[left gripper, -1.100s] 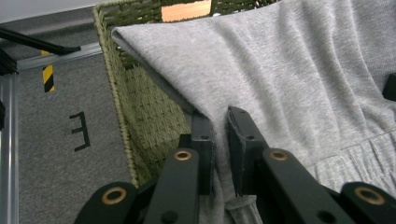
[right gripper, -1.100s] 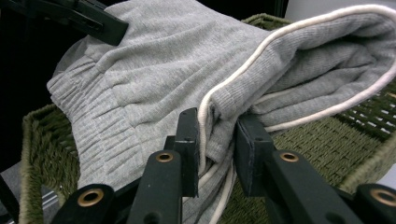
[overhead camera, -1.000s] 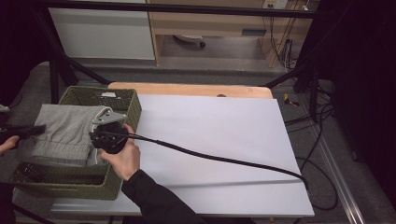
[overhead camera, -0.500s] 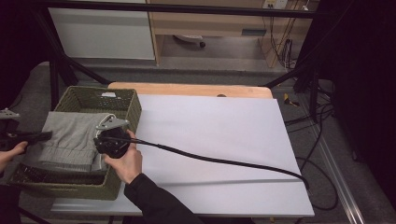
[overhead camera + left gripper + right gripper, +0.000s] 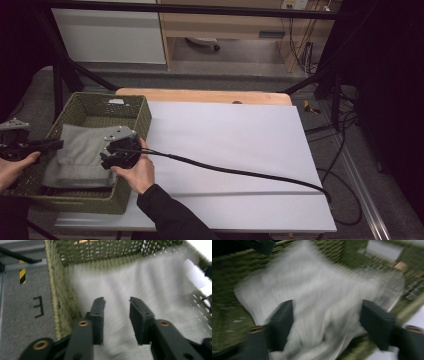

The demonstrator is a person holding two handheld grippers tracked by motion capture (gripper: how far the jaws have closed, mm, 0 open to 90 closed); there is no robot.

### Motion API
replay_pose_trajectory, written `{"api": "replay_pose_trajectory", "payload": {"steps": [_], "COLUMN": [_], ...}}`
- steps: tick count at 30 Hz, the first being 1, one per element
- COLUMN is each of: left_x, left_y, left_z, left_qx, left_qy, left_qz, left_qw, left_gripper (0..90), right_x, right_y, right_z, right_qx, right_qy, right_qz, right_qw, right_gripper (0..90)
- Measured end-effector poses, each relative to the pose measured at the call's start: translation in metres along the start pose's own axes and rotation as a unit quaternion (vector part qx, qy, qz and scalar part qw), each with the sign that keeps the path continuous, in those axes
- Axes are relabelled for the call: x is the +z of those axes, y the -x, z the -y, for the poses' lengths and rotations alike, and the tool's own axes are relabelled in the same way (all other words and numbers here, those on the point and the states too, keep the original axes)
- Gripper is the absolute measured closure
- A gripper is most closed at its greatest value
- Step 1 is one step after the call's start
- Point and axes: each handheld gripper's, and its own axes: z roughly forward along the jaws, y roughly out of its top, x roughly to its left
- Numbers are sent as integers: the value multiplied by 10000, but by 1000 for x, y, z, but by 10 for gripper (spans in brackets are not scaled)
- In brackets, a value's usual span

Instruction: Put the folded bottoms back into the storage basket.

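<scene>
Both grippers were over the green woven basket [image 5: 131, 186] at the desk's left edge, where the grey folded cloth [image 5: 77, 155] lay. Left gripper [image 5: 117, 302] jaws had just been opening, part open, nothing between them, cloth just ahead. Right gripper [image 5: 327, 312] jaws had just been opening too, wide, straddling the cloth below without pinching. Cloth's long axis ran front to back. Basket label [image 5: 116, 101] unreadable.
</scene>
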Motion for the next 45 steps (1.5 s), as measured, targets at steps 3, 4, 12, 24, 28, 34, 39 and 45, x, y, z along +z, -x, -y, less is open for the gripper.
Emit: {"api": "replay_pose_trajectory", "payload": {"steps": [3,4,12,24,28,34,39,45], "left_x": [0,0,0,7,10,14,17,24], "left_y": [6,7,15,37,44,57,69,83], "left_z": [-1,-1,-2,-2,-4,-9,-12,-15], "left_qx": [36,22,79,227,276,424,528,657], "left_qy": [12,27,127,83,73,51,84,108], "left_qz": [5,8,83,237,270,381,478,609], "left_qw": [10000,10000,9999,9994,9992,9984,9974,9959], "left_gripper": [498,498,336,138,105,64,55,49], "right_x": [-10,-10,-34,-80,-91,-112,-128,-147], "right_y": [4,4,16,48,59,81,97,115], "right_z": [-1,-1,0,19,25,37,47,61], "right_qx": [-20,-20,52,338,414,489,584,661], "right_qy": [137,137,84,44,42,26,-7,-35], "right_qz": [-17,-17,-3,-71,-30,70,174,201], "right_qw": [9999,9999,10000,9994,9991,9988,9981,9976], "right_gripper": [188,188,79,52,51,49,52,46]}}
